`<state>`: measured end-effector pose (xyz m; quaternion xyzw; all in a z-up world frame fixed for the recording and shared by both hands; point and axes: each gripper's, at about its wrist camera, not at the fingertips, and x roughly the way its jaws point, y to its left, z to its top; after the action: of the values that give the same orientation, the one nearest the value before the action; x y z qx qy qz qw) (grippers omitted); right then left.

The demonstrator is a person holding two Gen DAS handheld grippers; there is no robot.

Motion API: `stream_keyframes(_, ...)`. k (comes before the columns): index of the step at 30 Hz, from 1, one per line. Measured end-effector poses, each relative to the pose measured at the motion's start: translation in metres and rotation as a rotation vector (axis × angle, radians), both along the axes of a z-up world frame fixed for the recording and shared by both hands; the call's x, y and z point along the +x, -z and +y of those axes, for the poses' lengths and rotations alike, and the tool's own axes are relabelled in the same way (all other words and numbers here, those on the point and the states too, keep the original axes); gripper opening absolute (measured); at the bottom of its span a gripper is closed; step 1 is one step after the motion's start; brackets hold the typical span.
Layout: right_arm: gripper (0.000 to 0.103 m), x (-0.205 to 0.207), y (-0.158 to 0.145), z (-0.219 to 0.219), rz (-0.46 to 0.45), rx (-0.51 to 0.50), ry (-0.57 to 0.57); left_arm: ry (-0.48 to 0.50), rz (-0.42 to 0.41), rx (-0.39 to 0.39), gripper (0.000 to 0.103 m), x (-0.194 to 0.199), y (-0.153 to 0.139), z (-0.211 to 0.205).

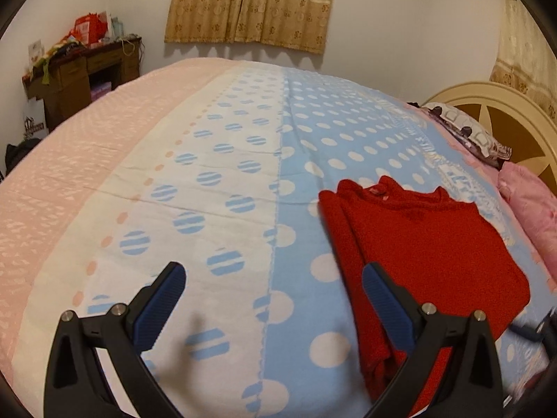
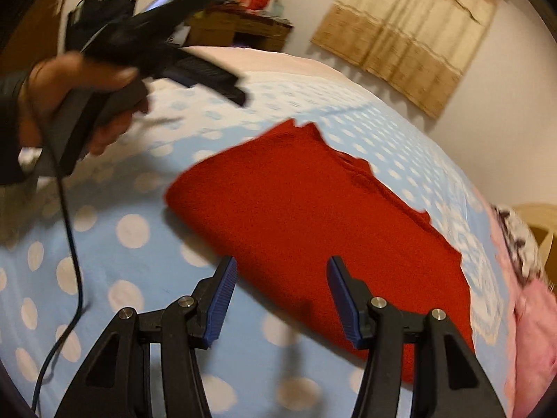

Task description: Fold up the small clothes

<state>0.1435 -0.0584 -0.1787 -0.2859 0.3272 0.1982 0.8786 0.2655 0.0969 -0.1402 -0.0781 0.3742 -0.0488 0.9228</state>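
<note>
A red knit garment [image 1: 428, 247] lies folded flat on the blue polka-dot blanket [image 1: 306, 160], on the right of the left wrist view. It fills the middle of the right wrist view [image 2: 313, 216]. My left gripper [image 1: 273, 289] is open and empty, above the blanket just left of the garment; its right finger overlaps the garment's near edge. My right gripper [image 2: 282, 285] is open and empty, hovering over the garment's near edge. The left gripper, held in a hand, also shows blurred at the upper left of the right wrist view [image 2: 209, 73].
The bed has a pink cover [image 1: 69, 174] on the left side. A patterned pillow [image 1: 466, 132], a pink bundle [image 1: 532, 202] and a cream headboard [image 1: 504, 111] are at the right. A cluttered wooden desk [image 1: 80, 69] stands by the far wall. A black cable [image 2: 69, 244] hangs from the hand.
</note>
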Motion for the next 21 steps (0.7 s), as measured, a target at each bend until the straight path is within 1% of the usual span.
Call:
stream_keyframes(4,0.055,-0.012,0.014,0.030,-0.033,-0.064,-0.073,0.029,0.032,-0.050,0.103,0.011,0.004,-0.004)
stream_keyframes(7,0.055,-0.018,0.025,0.047,-0.085,-0.121,-0.118,0.051,0.057,-0.083,0.103,0.020,0.009,-0.008)
stream_keyframes(13,0.055,-0.009,0.028,0.063,-0.138,-0.144,-0.098,0.087,0.100,-0.152,0.103,0.045,0.017,-0.018)
stream_keyframes(18,0.055,0.001,0.032,0.065,-0.144,-0.144,-0.084,0.104,0.101,-0.148,0.102,0.057,0.020,-0.026)
stream_keyframes(21,0.055,-0.002,0.031,0.066,-0.160,-0.141,-0.085,0.127,0.107,-0.152,0.096,0.062,0.022,-0.031)
